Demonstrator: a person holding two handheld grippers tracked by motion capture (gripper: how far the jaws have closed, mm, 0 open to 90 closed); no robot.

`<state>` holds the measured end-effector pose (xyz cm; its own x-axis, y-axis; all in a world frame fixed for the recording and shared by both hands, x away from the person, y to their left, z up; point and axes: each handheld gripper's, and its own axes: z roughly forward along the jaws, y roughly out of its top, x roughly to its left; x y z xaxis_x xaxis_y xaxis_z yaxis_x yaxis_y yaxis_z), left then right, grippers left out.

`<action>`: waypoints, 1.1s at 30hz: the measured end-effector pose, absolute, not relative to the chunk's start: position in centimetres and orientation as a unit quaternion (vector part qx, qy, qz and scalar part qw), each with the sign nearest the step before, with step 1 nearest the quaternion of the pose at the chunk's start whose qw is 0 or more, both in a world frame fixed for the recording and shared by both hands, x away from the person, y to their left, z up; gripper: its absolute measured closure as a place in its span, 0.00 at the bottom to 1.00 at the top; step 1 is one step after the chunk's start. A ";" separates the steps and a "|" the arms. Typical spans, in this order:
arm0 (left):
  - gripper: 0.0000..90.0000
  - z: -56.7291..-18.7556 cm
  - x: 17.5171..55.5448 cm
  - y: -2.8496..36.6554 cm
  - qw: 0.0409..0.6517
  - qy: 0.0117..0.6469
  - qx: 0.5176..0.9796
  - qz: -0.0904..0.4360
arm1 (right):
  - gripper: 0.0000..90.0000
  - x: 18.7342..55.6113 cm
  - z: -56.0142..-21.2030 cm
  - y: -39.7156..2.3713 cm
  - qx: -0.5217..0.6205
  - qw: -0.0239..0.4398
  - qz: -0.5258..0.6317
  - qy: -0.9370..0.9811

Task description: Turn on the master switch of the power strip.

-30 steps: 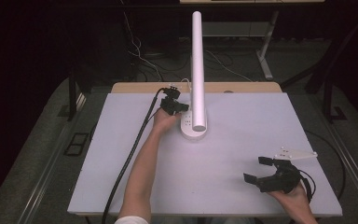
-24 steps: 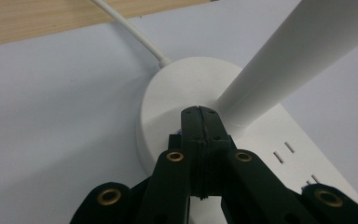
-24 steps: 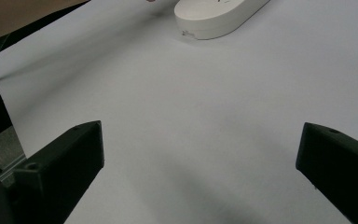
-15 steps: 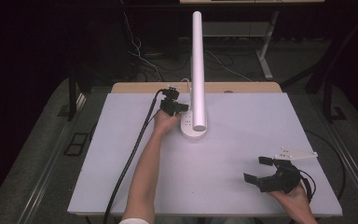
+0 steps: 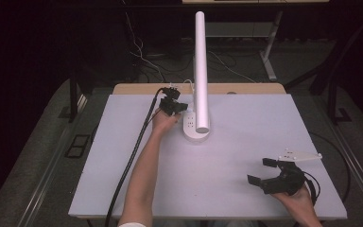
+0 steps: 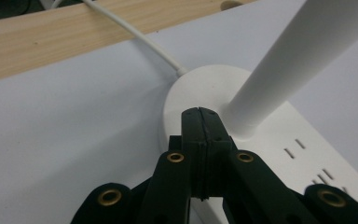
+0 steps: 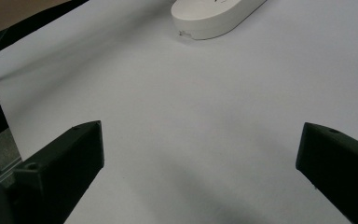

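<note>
Left gripper view: left gripper (image 6: 199,112), jaws together, tip on lamp base (image 6: 205,84), likely pressing its switch.
Right gripper (image 5: 264,172) idles, jaws apart; next move calls for a clean lift.

Black left gripper (image 6: 199,114) with brass-ringed screws and thick black cable; right gripper (image 5: 267,171) bears a grey three-cornered plate.

White table (image 5: 123,156) is edged by a wood strip (image 5: 142,89) at the rear; grey carpet (image 5: 42,156), cables (image 5: 142,56) and desk legs (image 5: 267,52) are seen in dim surroundings.
</note>
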<state>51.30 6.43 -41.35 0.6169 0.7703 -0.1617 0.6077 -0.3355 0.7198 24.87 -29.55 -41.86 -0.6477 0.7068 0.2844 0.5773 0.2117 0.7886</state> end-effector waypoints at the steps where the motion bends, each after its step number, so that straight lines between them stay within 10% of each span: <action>1: 1.00 -41.1 51.2 6.5 0.392 0.426 0.808 0.107 | 0.00 24.9 -41.9 -29.6 0.414 0.068 0.472 0.775; 17: 0.97 -37.1 49.3 8.7 0.412 0.413 0.803 0.125 | 0.00 25.0 -41.9 -29.6 0.415 0.072 0.473 0.774; 33: 0.00 -34.7 45.9 11.1 0.459 0.399 0.790 0.077 | 0.00 24.8 -41.8 -29.8 0.416 0.072 0.478 0.770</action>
